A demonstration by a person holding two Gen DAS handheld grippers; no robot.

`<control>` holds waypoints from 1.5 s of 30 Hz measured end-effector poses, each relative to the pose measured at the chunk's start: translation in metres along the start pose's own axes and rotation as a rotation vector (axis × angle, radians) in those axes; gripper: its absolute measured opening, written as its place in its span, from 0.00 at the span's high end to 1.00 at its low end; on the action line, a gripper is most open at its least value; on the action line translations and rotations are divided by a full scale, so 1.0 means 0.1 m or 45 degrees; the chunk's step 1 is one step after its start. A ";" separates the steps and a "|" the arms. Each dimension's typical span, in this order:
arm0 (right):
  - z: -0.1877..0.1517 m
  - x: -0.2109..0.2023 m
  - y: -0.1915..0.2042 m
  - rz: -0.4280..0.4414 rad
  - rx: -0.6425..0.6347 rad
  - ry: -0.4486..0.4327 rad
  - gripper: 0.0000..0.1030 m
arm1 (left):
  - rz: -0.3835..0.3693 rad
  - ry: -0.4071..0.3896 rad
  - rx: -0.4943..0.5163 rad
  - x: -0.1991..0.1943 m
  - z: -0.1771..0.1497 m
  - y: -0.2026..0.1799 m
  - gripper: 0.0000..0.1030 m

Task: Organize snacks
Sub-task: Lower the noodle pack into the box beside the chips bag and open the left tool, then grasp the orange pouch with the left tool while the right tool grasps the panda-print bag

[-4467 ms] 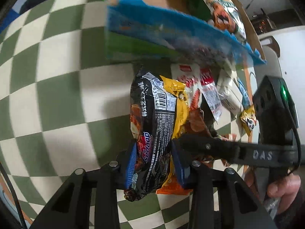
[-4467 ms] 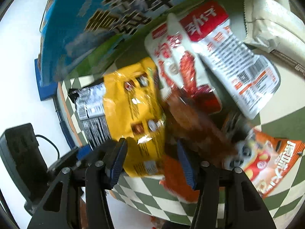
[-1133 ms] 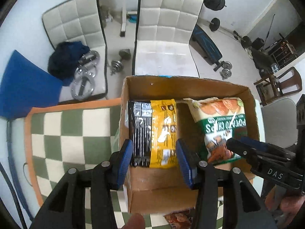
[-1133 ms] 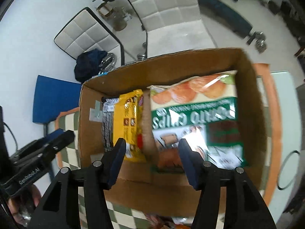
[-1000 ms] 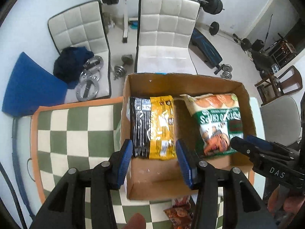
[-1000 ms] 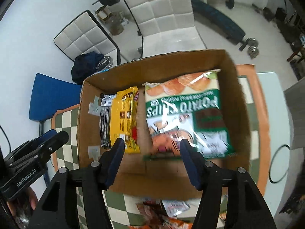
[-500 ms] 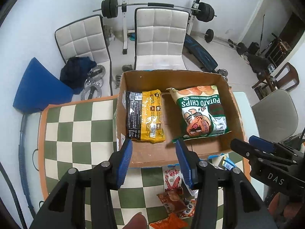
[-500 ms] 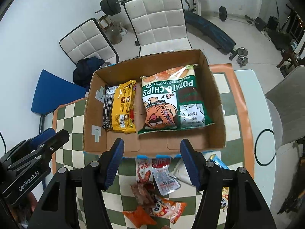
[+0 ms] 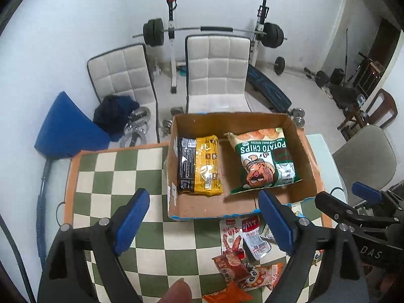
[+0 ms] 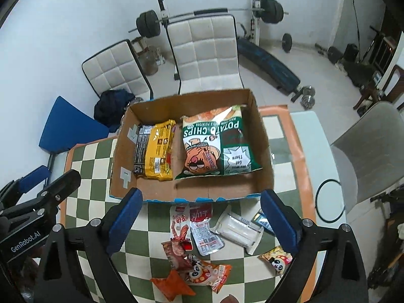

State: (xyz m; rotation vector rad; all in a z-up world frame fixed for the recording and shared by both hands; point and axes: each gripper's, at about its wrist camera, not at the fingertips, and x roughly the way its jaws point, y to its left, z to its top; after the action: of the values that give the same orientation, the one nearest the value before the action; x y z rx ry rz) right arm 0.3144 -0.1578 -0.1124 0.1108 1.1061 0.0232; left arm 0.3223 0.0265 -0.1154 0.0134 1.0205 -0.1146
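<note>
Now your left gripper (image 9: 204, 222) and right gripper (image 10: 202, 223) have both just been opening, nothing between them. Mid-frame, the corrugated cardboard box (image 10: 192, 194) holds a glossy yellow packet (image 10: 159, 151) beside a crinkly green chips bag (image 10: 217, 144); small foil snacks (image 10: 199, 260) litter the checkered cloth (image 10: 91, 161) below.

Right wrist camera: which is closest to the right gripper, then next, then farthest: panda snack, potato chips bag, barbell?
1. Panda snack, on the checkered cloth right by the right gripper.
2. Potato chips bag, inside the box, right half.
3. Barbell, against the back wall.
</note>
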 end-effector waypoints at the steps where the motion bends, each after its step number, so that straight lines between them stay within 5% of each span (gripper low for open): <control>1: -0.01 -0.04 0.02 -0.003 -0.007 -0.011 0.05 | 0.002 -0.014 0.004 -0.05 -0.01 -0.01 0.14; 10: -0.20 -0.40 0.11 -0.028 0.007 -0.076 0.05 | -0.030 -0.079 0.021 -0.36 -0.17 0.03 0.03; 19: -0.69 -0.58 -0.04 -0.034 0.087 -0.055 0.03 | -0.056 -0.074 0.037 -0.55 -0.57 -0.01 0.03; 28: -1.43 0.06 -0.62 0.035 0.212 0.242 0.03 | -0.010 0.259 0.118 0.08 -1.41 -0.17 0.03; 40: -1.90 0.90 -0.93 0.006 -0.024 0.554 0.03 | -0.020 0.749 0.676 1.35 -2.62 -1.03 0.03; 42: -1.90 0.98 -0.92 0.007 -0.101 0.577 0.03 | -0.009 0.789 0.701 1.49 -2.70 -1.11 0.08; 45: -1.82 1.06 -0.81 0.013 -0.245 0.594 0.03 | 0.010 0.839 0.662 1.65 -2.75 -1.12 0.44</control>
State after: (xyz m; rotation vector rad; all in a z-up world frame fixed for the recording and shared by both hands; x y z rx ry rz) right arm 0.1967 -0.2165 -0.2961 -0.0663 1.5622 0.1716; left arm 0.1630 -0.0814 -0.3948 0.5596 1.6217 -0.3832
